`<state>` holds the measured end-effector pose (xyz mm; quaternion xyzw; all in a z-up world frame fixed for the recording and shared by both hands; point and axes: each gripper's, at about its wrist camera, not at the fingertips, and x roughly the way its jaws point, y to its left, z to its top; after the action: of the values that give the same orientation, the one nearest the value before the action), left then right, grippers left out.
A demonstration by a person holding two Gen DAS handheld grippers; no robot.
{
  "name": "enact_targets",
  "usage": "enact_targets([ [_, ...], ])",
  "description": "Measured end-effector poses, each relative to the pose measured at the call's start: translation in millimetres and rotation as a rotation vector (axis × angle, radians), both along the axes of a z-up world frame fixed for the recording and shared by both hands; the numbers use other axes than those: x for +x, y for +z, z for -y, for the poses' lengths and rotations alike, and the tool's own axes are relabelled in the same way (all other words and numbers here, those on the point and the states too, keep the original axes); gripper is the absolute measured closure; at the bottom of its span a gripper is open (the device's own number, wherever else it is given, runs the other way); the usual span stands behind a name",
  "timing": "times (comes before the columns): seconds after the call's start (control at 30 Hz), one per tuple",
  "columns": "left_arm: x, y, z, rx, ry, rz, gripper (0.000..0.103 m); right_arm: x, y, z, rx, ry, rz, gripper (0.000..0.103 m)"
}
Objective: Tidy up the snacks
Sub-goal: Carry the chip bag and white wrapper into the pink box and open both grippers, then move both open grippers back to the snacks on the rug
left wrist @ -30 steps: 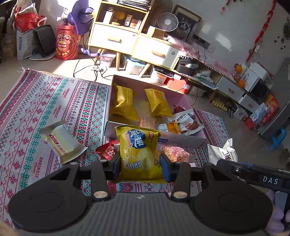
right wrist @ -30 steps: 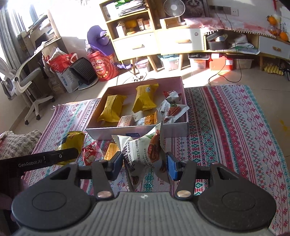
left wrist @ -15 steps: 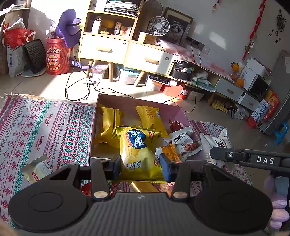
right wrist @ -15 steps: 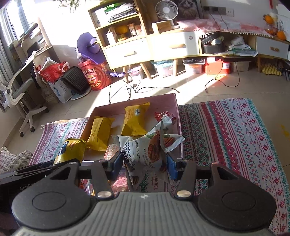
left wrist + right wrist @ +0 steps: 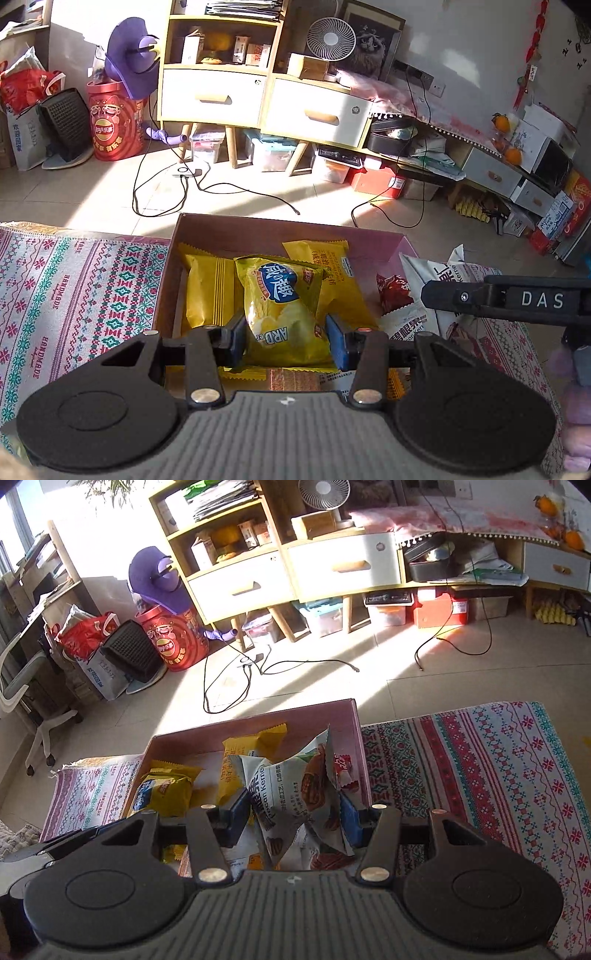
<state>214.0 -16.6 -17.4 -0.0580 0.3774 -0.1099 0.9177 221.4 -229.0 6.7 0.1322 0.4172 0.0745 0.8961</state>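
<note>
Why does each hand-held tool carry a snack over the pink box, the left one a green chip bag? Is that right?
Not quite: the chip bag between the left gripper fingers is yellow, as the left wrist view shows. The right gripper does carry a white nut packet over the pink box.

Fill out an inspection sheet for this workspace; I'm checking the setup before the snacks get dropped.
Surface: patterned rug on tiled floor.
Job's things: pink box holding yellow packets; a red packet at its right side.
Clutter: red Lay's tub, red bag, storage bins under the cabinet.
Grippers: left hand-held gripper clamps a yellow chip bag over the box; right hand-held gripper clamps a white pecan bag.
Cables: black cords loose on the floor behind the box.
Surroundings: drawer cabinet, fan, office chair.
</note>
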Motion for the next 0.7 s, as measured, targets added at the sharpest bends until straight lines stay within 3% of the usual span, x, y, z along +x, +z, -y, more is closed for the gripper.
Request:
enact_targets([
  [0.23,11.9,-9.2,3.9,0.039,0.011,-0.019,0.052,14.6,-2.4,-5.2,-0.021,0.013,0.000,0.054],
  [0.37,13.9,-10.5,2.9,0.041,-0.002,-0.010,0.051,14.4,0.8,-6.5,-0.016,0.012,0.021,0.044],
  [0.5,15.2,-8.7,3.8,0.024,-0.032,-0.021,0.036,14.1,7.2,-5.2,0.006,0.027,0.043,0.036],
  [0.7,8.8,-2.8,6.9,0.019,-0.048,-0.014,0.023,7.2,12.7,-6.8,-0.009,0.041,0.053,0.031],
])
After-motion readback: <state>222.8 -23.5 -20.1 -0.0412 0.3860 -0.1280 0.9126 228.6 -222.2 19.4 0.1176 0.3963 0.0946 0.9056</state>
